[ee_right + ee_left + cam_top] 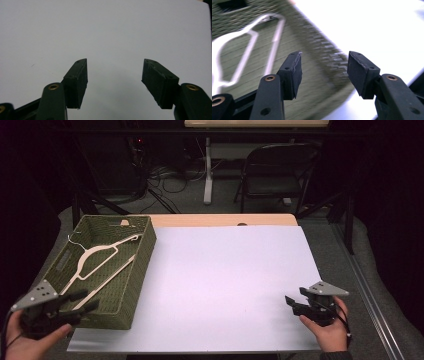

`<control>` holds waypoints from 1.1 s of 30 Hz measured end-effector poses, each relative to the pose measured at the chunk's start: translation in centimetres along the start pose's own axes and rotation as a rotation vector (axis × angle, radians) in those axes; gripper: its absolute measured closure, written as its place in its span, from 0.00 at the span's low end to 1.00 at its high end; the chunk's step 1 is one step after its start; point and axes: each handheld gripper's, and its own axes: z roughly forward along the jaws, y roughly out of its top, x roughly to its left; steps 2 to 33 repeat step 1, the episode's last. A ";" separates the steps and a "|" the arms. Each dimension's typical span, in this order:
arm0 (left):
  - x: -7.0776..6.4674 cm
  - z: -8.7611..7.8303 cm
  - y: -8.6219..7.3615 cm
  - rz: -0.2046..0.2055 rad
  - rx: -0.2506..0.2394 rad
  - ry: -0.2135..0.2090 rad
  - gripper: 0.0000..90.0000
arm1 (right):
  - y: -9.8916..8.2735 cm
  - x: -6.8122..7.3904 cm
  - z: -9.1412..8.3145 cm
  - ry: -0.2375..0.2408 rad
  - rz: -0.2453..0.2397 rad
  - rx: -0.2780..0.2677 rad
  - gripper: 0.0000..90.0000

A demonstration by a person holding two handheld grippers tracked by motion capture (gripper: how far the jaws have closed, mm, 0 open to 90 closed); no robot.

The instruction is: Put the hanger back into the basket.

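Your left tongs (82,302) hang at the near left corner of the counter (225,285), their jaws apart with nothing between them, the tips over the near rim of the green woven basket (131,285). In the left gripper view the left tongs (324,72) frame the basket's (329,65) blurred wall and the white hanger (247,50) lying inside it. Your right tongs (295,301) sit at the near right edge, well apart from the basket, jaws likewise apart and empty; the right gripper view shows the right tongs (115,75) over bare white sheet (105,32).

The basket stands along the left side of the counter, on the edge of the white sheet (225,270). The hanger (95,262) lies flat on its floor, hook toward the far end. It is the one thing in the basket that you can make out.

Beyond the sheet a strip of wooden counter shows. Behind it, on the floor, stand a black folding chair (272,170), a white leg of another table (207,170) and a tangle of cables (165,175).
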 end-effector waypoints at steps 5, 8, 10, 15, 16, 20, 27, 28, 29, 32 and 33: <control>-0.8 0.3 0.1 0.015 -0.008 -0.038 0.50 | -0.3 -0.6 -0.2 -0.010 0.031 -0.033 0.40; -0.8 0.3 0.1 0.015 -0.008 -0.038 0.50 | -0.3 -0.6 -0.2 -0.010 0.031 -0.033 0.40; -0.8 0.3 0.1 0.015 -0.008 -0.038 0.50 | -0.3 -0.6 -0.2 -0.010 0.031 -0.033 0.40; -0.8 0.3 0.1 0.015 -0.008 -0.038 0.50 | -0.3 -0.6 -0.2 -0.010 0.031 -0.033 0.40; -0.8 0.3 0.1 0.015 -0.008 -0.038 0.50 | -0.3 -0.6 -0.2 -0.010 0.031 -0.033 0.40; -0.8 0.3 0.1 0.015 -0.008 -0.038 0.50 | -0.3 -0.6 -0.2 -0.010 0.031 -0.033 0.40; -0.8 0.3 0.1 0.015 -0.008 -0.038 0.50 | -0.3 -0.6 -0.2 -0.010 0.031 -0.033 0.40; -0.8 0.3 0.1 0.015 -0.008 -0.038 0.50 | -0.3 -0.6 -0.2 -0.010 0.031 -0.033 0.40; -0.8 0.3 0.1 0.015 -0.008 -0.038 0.50 | -0.3 -0.6 -0.2 -0.010 0.031 -0.033 0.40; -0.8 0.3 0.1 0.015 -0.008 -0.038 0.50 | -0.3 -0.6 -0.2 -0.010 0.031 -0.033 0.40; -0.8 0.3 0.1 0.015 -0.008 -0.038 0.50 | -0.3 -0.6 -0.2 -0.010 0.031 -0.033 0.40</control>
